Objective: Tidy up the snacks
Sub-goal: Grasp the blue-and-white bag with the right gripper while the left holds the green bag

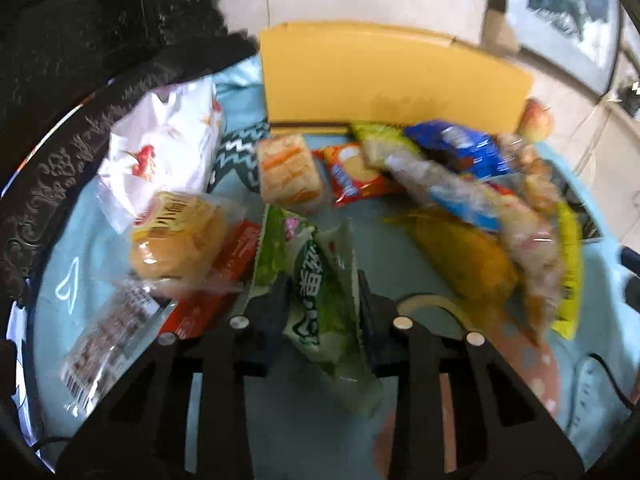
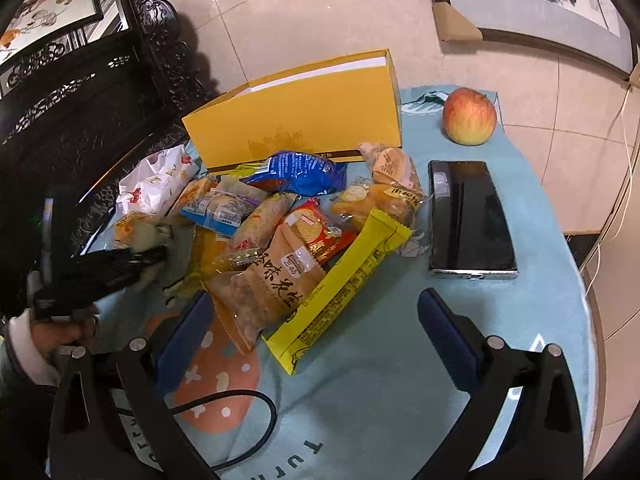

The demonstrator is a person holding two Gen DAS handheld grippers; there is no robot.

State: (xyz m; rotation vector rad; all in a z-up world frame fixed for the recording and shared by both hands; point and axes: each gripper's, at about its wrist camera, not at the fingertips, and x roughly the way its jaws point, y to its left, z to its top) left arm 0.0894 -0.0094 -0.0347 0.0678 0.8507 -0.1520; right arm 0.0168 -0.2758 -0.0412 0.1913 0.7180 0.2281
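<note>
Left tool [image 1: 322, 304]: fingers drawn in on a green-and-white snack packet [image 1: 324, 288], which stands tilted between them near the camera; whether it is lifted off the cloth cannot be told through the blur.
Right tool [image 2: 316, 316]: fingers spread wide, nothing between them, hovering at the near edge of the pile; judged to be waiting its turn.
Snack pile [image 2: 280, 232]: loose wrapped snacks heaped mid-desk on the pale blue cloth [image 2: 400, 380], overlapping one another, so single picks are needed.
Yellow bar [image 2: 340, 288]: long wrapper lying on top, near right of the pile, between the right tool's fingers in view but untouched.
Blue bag [image 2: 296, 172]: far side of the pile, against the box front.
Yellow box [image 2: 296, 120]: upright at the far edge of the desk, open at the top; likely the destination, hence the snacks gathered before it.
White bag [image 1: 160, 148]: far left, beside the box.
Apple [image 2: 470, 116]: far right, apart from the pile.
Phone [image 2: 468, 216]: flat, right of the pile, clear of the snacks.
Progress: judged early; most snacks unsorted.
</note>
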